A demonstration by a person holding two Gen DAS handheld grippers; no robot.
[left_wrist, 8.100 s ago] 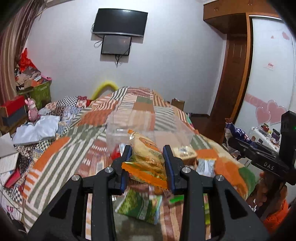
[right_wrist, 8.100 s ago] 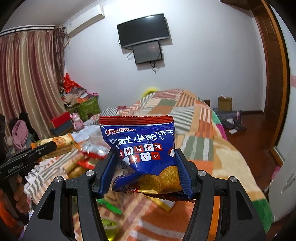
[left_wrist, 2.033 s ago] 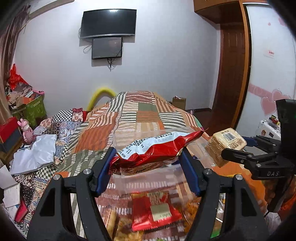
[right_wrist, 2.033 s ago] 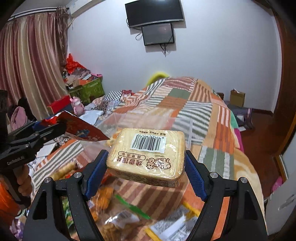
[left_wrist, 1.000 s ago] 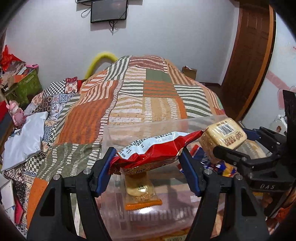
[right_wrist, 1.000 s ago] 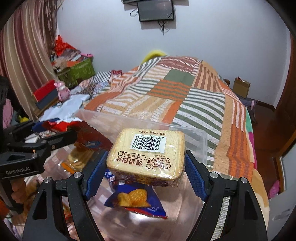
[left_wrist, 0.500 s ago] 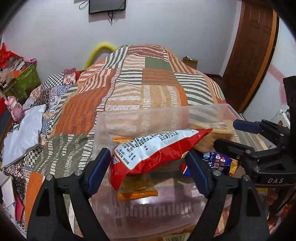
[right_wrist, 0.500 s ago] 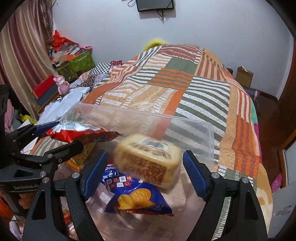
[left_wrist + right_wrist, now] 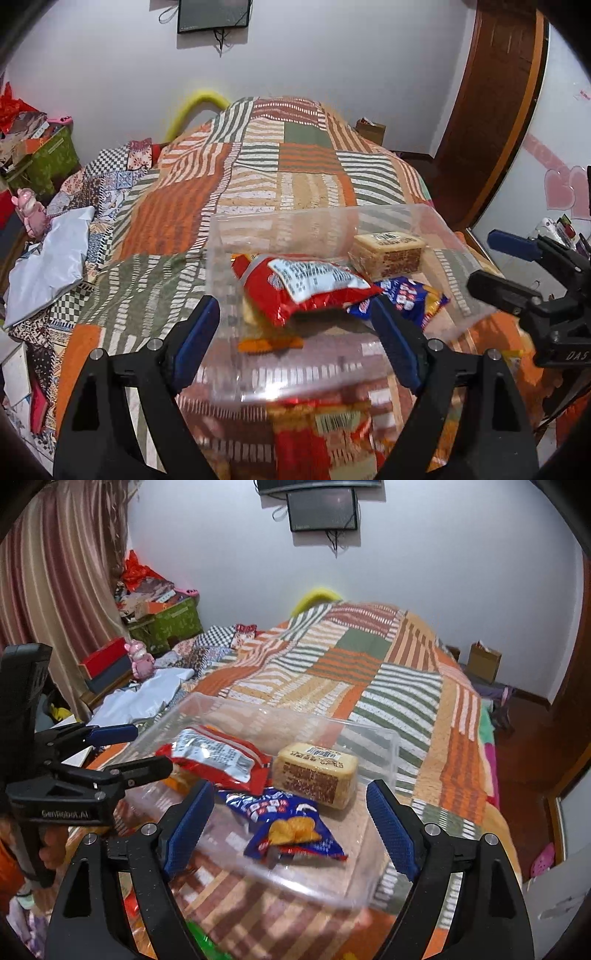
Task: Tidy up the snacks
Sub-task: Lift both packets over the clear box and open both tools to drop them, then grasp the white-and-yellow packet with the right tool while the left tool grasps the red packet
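Since both drops are done, red bag [image 9: 303, 291] and wrapped cake [image 9: 314, 775] lie inside clear bin [image 9: 439, 236] on the bed, cake toward its far edge; left gripper [image 9: 295, 332] and right gripper [image 9: 291, 819] jaws, just widened, stand apart, empty.

One clear plastic bin [image 9: 384, 746] holds four snack packs: one red [image 9: 218, 758], one blue [image 9: 288, 825], one tan [image 9: 314, 775], one orange [image 9: 269, 341].
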